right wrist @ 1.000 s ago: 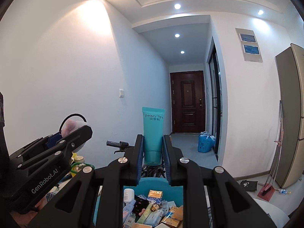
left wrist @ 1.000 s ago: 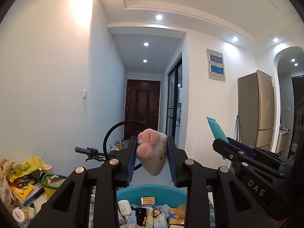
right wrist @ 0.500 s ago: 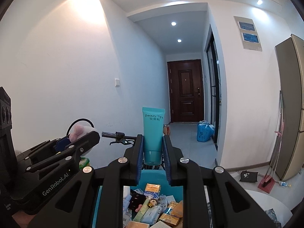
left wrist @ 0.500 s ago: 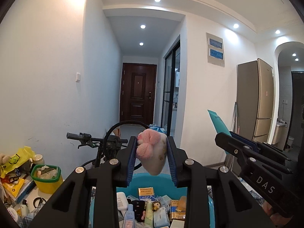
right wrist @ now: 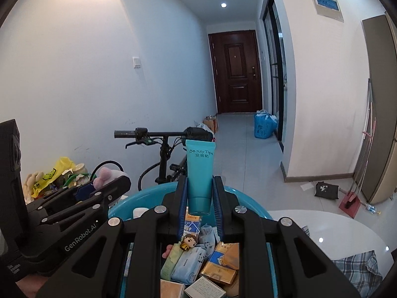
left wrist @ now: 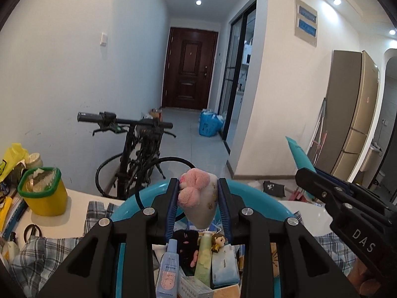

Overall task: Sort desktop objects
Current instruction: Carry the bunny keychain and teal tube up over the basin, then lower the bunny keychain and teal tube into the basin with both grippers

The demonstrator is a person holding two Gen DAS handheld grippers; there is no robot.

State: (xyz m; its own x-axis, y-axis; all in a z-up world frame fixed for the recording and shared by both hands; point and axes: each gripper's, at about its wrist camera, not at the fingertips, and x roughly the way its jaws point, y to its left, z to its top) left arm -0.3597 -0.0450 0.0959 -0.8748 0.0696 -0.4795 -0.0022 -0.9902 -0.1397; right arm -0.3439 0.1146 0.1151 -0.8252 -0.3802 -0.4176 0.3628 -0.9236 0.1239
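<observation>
Desktop objects fill a blue basin point(left wrist: 258, 196) on the white tabletop point(left wrist: 77, 198): small boxes, sachets, a pale blue bottle point(left wrist: 167, 270), a green tube point(left wrist: 204, 255) and a little doll figure point(right wrist: 188, 241) lie packed together inside it; the basin sits on a checked cloth point(left wrist: 39, 255) spread over the tabletop. Left hand-held gripper point(left wrist: 198, 198) is clenched on a white pouch with a pink plush piece point(left wrist: 198, 196), its blue pads pressing both sides; the pouch hangs above the far part of the basin, clear of the objects below. Right hand-held gripper point(right wrist: 199, 193) is clamped on a teal tube point(right wrist: 200, 173) printed "Beauty Tips", cap end down and flat end up, standing nearly upright between the pads; it too is held over the basin, above the boxes. Each gripper shows at the edge of the other's view: the right one at the right side of the left wrist view, with the teal tube slanting up from it; the left one at the left side of the right wrist view, with the pink plush peeping over it. A yellow tub with a green rim point(left wrist: 43, 193) stands on the tabletop left of the basin; beside it are scissors point(left wrist: 31, 231), a yellow bag point(right wrist: 55, 171) and other clutter. Beyond the tabletop a black bicycle point(left wrist: 136, 149) leans at the white wall; a hallway runs to a dark brown door point(right wrist: 235, 70), with a blue bag point(right wrist: 264, 124) on the floor and a tall fridge point(left wrist: 352, 114) at the right.
</observation>
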